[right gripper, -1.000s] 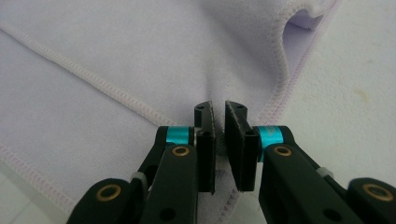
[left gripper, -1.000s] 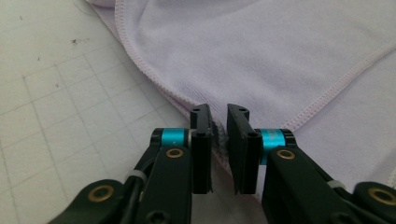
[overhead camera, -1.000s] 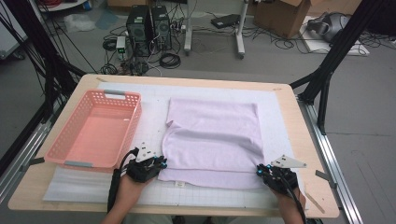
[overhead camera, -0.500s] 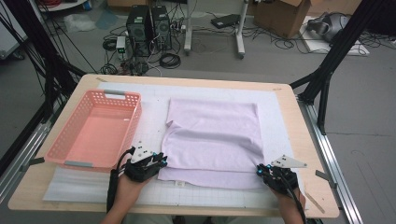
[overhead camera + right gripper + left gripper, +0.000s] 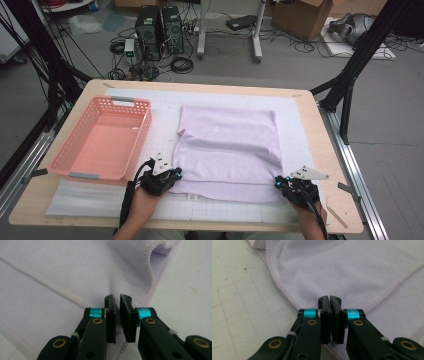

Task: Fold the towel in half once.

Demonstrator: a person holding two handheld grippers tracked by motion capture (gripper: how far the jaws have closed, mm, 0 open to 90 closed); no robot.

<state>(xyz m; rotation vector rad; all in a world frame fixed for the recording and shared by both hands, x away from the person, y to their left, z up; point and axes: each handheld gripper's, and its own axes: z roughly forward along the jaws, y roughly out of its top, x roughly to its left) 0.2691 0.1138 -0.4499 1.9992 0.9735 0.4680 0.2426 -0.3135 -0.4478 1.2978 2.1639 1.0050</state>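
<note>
The lilac towel [image 5: 227, 150] is lying folded on the bench [image 5: 320, 125], its long axis running away from the person. The left gripper [image 5: 167, 176] has just been closing and is clamping its near-left corner; the right gripper [image 5: 285, 184] is pinching its near-right corner.

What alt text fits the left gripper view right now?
The left claw is shut on the near edge of a lilac towel, pinching its stitched hem. A white grid mat lies to the left.
</note>
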